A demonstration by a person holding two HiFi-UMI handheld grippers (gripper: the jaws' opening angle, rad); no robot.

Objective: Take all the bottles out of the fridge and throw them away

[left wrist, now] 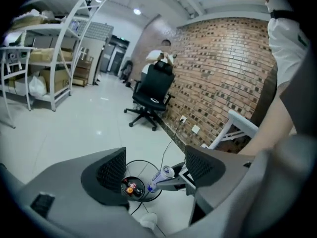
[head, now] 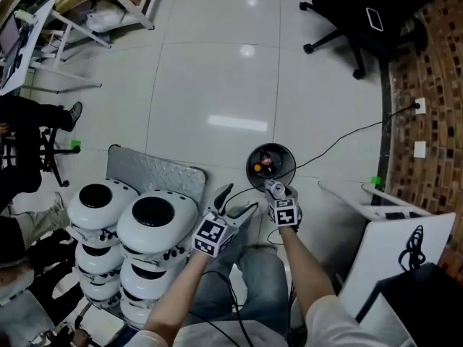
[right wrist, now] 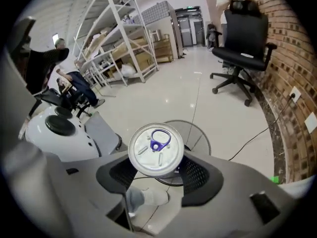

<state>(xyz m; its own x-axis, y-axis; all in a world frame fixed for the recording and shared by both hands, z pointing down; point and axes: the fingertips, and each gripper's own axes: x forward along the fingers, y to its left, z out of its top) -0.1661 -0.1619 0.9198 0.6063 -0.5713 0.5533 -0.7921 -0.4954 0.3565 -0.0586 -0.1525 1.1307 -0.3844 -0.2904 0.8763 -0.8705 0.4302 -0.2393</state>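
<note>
The right gripper (right wrist: pixel 157 170) pinches a silver can (right wrist: pixel 156 149) by its sides, one pad on each flank. The can's top, with its purple pull tab, faces the right gripper view's camera. In the head view this gripper (head: pixel 275 191) points steeply down, and the can (head: pixel 272 187) shows against the 6 o'clock edge of a round black wire bin (head: pixel 249 166) on the floor. Whether the can touches the rim cannot be told. A few small items (head: pixel 262 165) with red and orange on them lie in the bottom of the bin.

The left gripper (head: pixel 237 199) sits at 8 o'clock from the right one, its jaws spread with nothing between them. Its own view looks past the open pads at the bin (left wrist: pixel 141 161) and at the can (left wrist: pixel 161 176) slanting in the other gripper.

At 9 o'clock from the left gripper stand stacked white domed units (head: pixel 152 223) with black round tops. A dark cable (head: pixel 340 137) runs from the bin toward 2 o'clock, to a socket on the brick wall (head: pixel 434 85). A black office chair (head: pixel 362 20) stands on the white tiled floor (head: pixel 217 71) at 1 o'clock.
</note>
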